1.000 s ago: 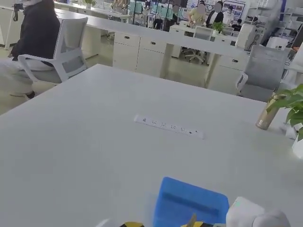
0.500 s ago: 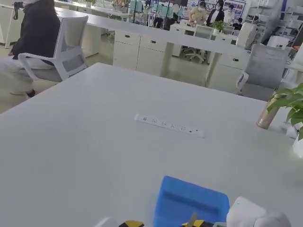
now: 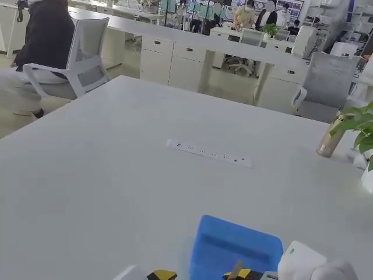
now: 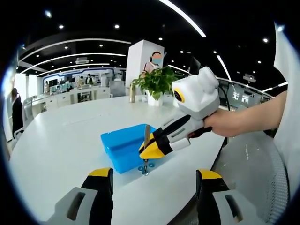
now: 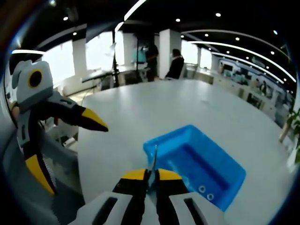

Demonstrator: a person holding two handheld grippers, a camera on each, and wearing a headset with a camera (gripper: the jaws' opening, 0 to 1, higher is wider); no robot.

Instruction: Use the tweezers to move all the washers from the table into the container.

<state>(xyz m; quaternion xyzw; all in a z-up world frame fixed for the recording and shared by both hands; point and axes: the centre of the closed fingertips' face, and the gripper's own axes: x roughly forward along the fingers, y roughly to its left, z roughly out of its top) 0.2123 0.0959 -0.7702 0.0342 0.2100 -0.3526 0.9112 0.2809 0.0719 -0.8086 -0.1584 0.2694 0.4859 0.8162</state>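
Observation:
A blue container (image 3: 236,248) stands at the near edge of the white table (image 3: 116,175). In the left gripper view, my right gripper (image 4: 154,146) comes in from the right, shut on metal tweezers (image 4: 146,136) that point down at a few washers (image 4: 143,168) lying on the table just beside the container (image 4: 123,146). My left gripper (image 4: 154,180) is open and empty, a short way from the washers. From the right gripper view, the tweezers (image 5: 153,165) rise from the shut jaws of my right gripper (image 5: 151,176). Two washers (image 5: 206,191) lie inside the container (image 5: 197,161).
A white power strip (image 3: 208,154) lies mid-table. A gold bottle (image 3: 330,140) and a potted plant (image 3: 362,131) stand at the table's right edge. Office chairs (image 3: 76,58) and a seated person are beyond the far left corner.

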